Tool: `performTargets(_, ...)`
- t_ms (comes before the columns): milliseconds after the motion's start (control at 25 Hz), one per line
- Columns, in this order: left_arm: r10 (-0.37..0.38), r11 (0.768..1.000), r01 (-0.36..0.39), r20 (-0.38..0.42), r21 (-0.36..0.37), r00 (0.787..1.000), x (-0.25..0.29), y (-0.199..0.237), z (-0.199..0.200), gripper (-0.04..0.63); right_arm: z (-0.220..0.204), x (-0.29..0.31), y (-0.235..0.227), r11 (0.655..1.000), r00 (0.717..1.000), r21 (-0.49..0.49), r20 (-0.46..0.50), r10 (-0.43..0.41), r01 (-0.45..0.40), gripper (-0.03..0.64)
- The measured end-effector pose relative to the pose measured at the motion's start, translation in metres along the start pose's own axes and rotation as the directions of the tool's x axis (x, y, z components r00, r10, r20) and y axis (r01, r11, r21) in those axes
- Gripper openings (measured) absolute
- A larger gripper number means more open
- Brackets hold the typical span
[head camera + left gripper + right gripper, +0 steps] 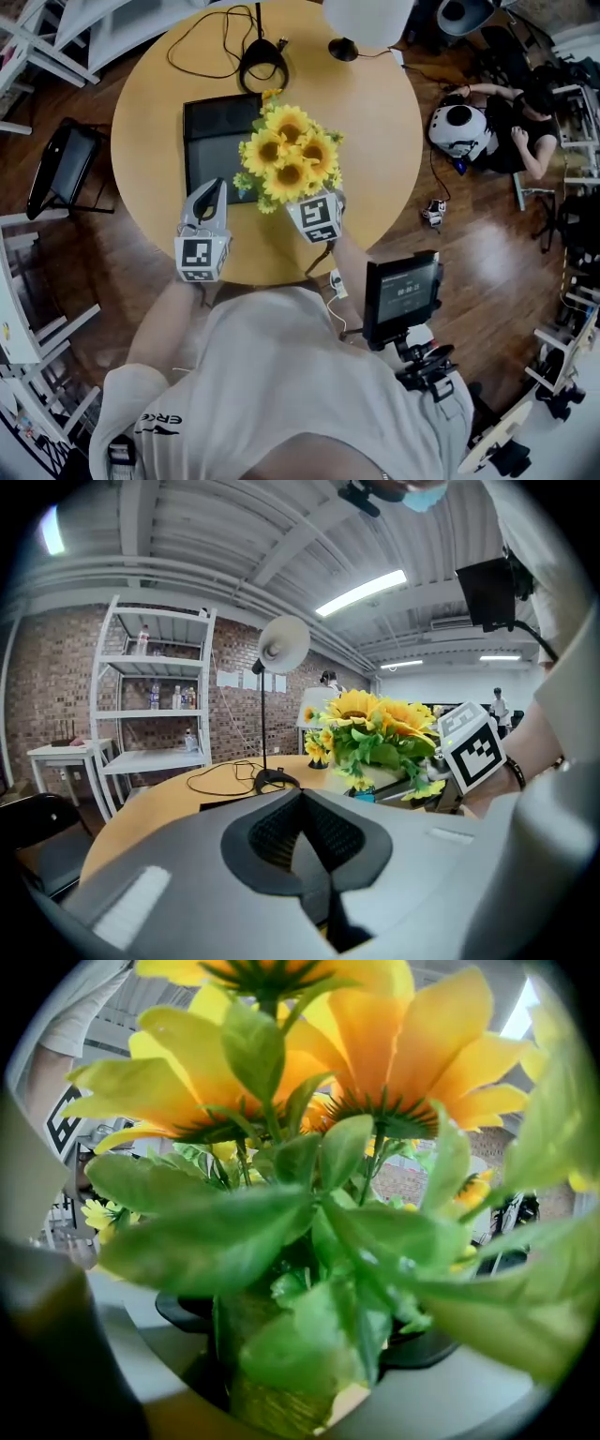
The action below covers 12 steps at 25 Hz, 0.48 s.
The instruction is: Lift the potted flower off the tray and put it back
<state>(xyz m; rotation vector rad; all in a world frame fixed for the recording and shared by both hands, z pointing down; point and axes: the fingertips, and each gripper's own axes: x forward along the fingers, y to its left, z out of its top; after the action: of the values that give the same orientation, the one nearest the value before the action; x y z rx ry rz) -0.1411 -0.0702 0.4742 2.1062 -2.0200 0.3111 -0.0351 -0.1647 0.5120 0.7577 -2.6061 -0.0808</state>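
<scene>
A pot of yellow sunflowers [289, 155] hangs over the right edge of the black tray [211, 131] on the round wooden table [375, 141]. My right gripper [305, 194] is shut on the pot from the near side, its fingertips hidden under the leaves. In the right gripper view the green pot [272, 1354] fills the gap between the wide jaws, with leaves and blooms blocking most of the view. Whether the pot's base touches the tray is hidden. My left gripper [212, 190] is shut and holds nothing, at the tray's near left corner; from it the flowers [380, 728] show to the right.
A lamp with a black base [343, 49] and a black cable coil [262, 66] stand at the table's far side. A black chair [66, 164] is at the left. A person [525, 112] sits on the floor at the right. White shelves [155, 705] stand by the brick wall.
</scene>
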Motion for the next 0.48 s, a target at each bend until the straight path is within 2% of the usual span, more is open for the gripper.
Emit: performTargets(480, 0.13, 0.991, -0.13, 0.0, -0.041, 0.992, -0.048, 0.059, -0.012, 0.002, 0.029, 0.035, 0.074, 0.982, 0.984, -0.067, 0.002, 0.177, -0.177, 0.534)
